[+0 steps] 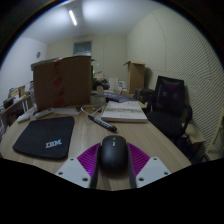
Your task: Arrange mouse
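Observation:
A black computer mouse [112, 155] sits between my two fingers, its front pointing away from me. My gripper [112, 150] is shut on the mouse; the magenta pads [87, 161] press on its left and right sides. The mouse is held over the near part of the wooden desk [88, 137]. A black mouse mat with white lettering [44, 137] lies on the desk ahead and to the left of the fingers.
A dark pen [102, 123] lies just beyond the mouse. An open book or stack of papers [124, 111] lies further right. A large cardboard box [62, 80] stands at the back of the desk. A black office chair [168, 100] stands right of the desk.

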